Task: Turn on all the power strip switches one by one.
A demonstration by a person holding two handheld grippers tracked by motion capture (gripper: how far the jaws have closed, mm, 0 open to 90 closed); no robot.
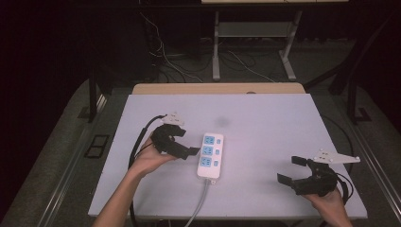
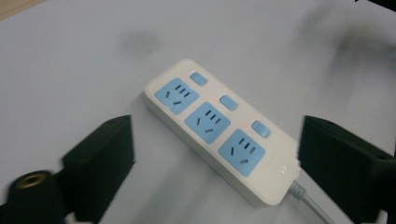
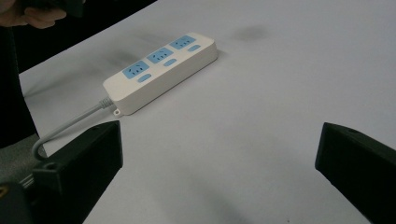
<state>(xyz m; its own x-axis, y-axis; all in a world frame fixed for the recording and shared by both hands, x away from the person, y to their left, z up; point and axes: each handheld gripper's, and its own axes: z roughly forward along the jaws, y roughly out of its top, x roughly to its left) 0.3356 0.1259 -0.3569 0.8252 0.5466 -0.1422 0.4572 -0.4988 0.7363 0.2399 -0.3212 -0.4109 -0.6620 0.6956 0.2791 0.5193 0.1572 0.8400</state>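
Hovering wide open and empty, the left gripper (image 1: 185, 142) sits just beside the power strip (image 1: 210, 154) lying mid-counter (image 1: 265, 123); the right gripper (image 1: 292, 169), also spread and empty, waits well apart. Straddling the strip squarely would probably grip best.

White power strip (image 1: 210, 155) with three light-blue sockets and blue switches; grey cord (image 1: 200, 202). Pale lavender-white desk (image 1: 265, 123) with faint dark smudge (image 1: 221, 120). Black jaws.
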